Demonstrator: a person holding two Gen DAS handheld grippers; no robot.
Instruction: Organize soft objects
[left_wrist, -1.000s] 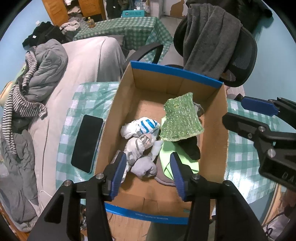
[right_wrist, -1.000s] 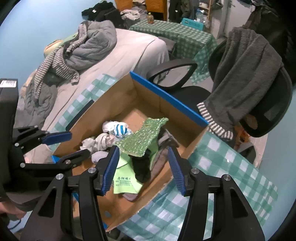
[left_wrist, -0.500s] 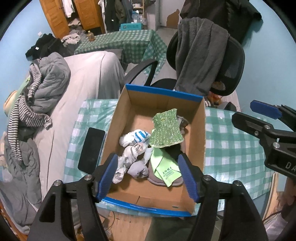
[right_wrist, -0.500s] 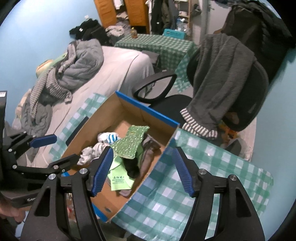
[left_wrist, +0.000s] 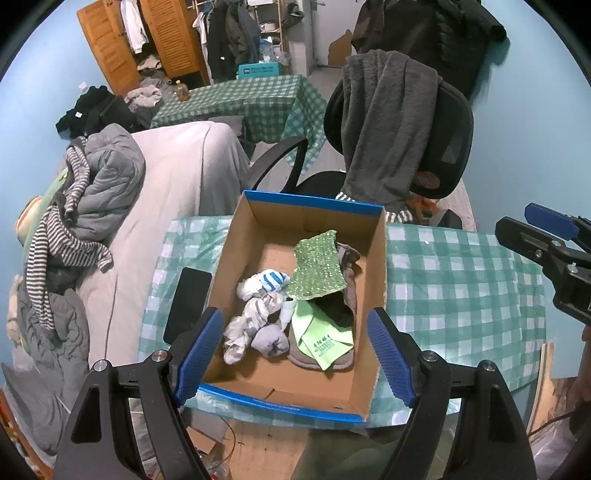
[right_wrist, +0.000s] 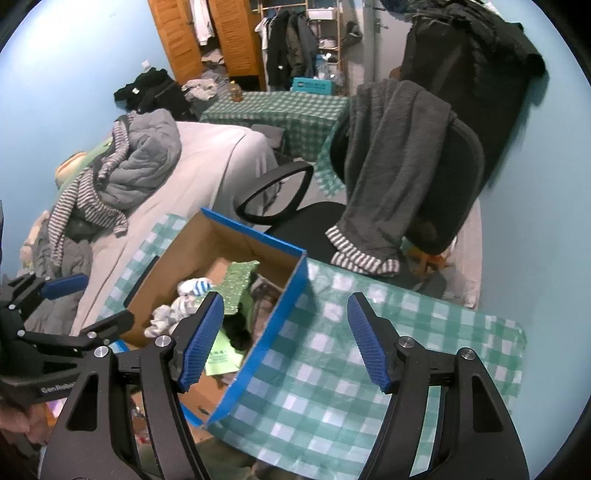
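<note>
**Both jaws empty above the box of soft things**

The left gripper (left_wrist: 295, 358) hangs over the near end of the open brown cardboard box with blue-taped rim (left_wrist: 375, 266). Its jaws are spreading and hold nothing; the box's near blue edge runs just under and between the blue pads, and both long walls fall inside the gap. Straight ahead between the jaws lies the soft pile: grey and white balled socks (left_wrist: 255, 325), a white sock with blue stripes (left_wrist: 271, 280) beyond them, a light green cloth with printed text (left_wrist: 319, 339) toward the right pad, and a sparkly green knitted piece (left_wrist: 317, 269) farther in, leaning on dark fabric. The far half of the box floor is bare cardboard.

Outside the left pad, a flat black phone (left_wrist: 188, 302) lies on the green-and-white checked worktop (left_wrist: 461, 295), close to the box wall and to the worktop's edge by the grey-covered bed (left_wrist: 177, 177).

The right gripper (right_wrist: 284, 339) has its jaws apart and empty. The box's blue corner (right_wrist: 301, 258) stands ahead between them, the box off toward its left pad, and open checked worktop stretches under and past its right pad to the far rounded edge.

Beyond the box's far wall stands a black office chair draped with a grey fleece garment (left_wrist: 388, 122), its armrest near the worktop's back edge.
</note>
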